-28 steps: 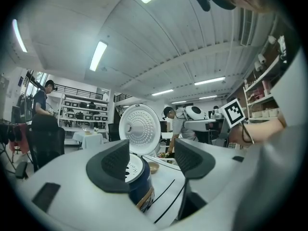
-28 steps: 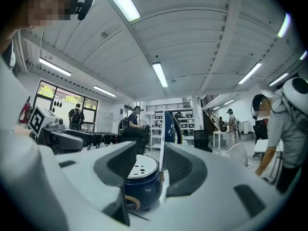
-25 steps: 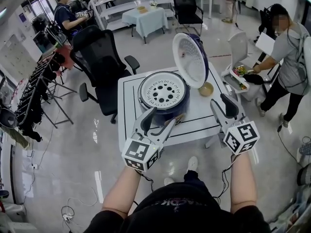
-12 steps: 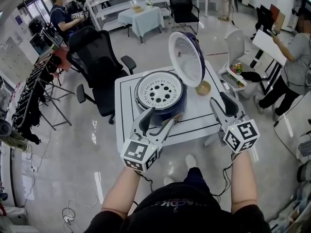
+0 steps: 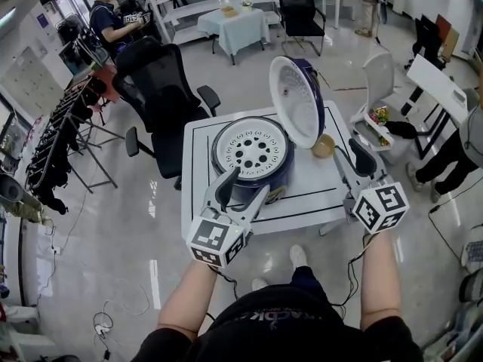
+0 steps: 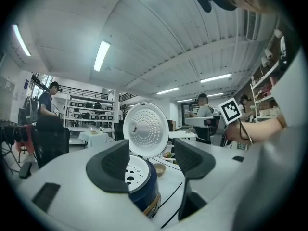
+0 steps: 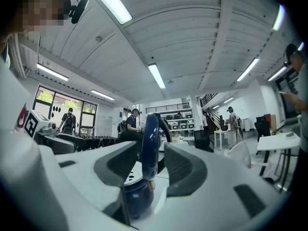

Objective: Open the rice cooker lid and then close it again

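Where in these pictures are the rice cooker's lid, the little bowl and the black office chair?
rice cooker lid (image 5: 296, 100), head view, on its white inner face.
little bowl (image 5: 323, 146), head view, on its middle.
black office chair (image 5: 158, 89), head view, on its backrest.
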The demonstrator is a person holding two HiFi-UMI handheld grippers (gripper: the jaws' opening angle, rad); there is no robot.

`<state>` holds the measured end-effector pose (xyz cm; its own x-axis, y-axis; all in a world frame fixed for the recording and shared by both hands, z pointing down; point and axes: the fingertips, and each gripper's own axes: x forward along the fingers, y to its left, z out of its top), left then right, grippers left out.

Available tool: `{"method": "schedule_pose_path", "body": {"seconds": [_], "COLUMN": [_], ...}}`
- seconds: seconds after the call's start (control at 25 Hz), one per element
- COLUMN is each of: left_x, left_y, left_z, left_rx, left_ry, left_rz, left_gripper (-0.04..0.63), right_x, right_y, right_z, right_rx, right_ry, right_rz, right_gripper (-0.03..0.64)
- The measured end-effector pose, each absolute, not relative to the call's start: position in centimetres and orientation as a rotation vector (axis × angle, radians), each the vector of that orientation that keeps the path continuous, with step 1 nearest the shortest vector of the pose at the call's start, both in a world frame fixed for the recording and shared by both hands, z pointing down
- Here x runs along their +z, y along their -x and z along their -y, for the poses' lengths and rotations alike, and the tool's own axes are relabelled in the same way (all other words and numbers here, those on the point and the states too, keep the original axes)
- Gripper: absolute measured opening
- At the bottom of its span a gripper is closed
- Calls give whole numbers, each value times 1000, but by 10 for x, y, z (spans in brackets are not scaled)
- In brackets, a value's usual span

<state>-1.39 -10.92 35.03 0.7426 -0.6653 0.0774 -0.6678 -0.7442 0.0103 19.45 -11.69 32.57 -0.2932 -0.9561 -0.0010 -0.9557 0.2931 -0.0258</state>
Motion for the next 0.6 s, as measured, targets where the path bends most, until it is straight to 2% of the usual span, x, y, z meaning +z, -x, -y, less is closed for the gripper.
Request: {"method": "schedule_pose_path", "body": {"seconds": [0.6], "left_x": [353], "left_y": [-35], "left_z": [165], "left_rx": [77], "left_ry": [-2846], "left_rz": [1221], "left_gripper": [287], "right_x": [330], "right_y": [-239], "right_z": [199], "right_rx": [-51], "right_ry": [1750], "right_rz": [-2604], "right_gripper": [164]}}
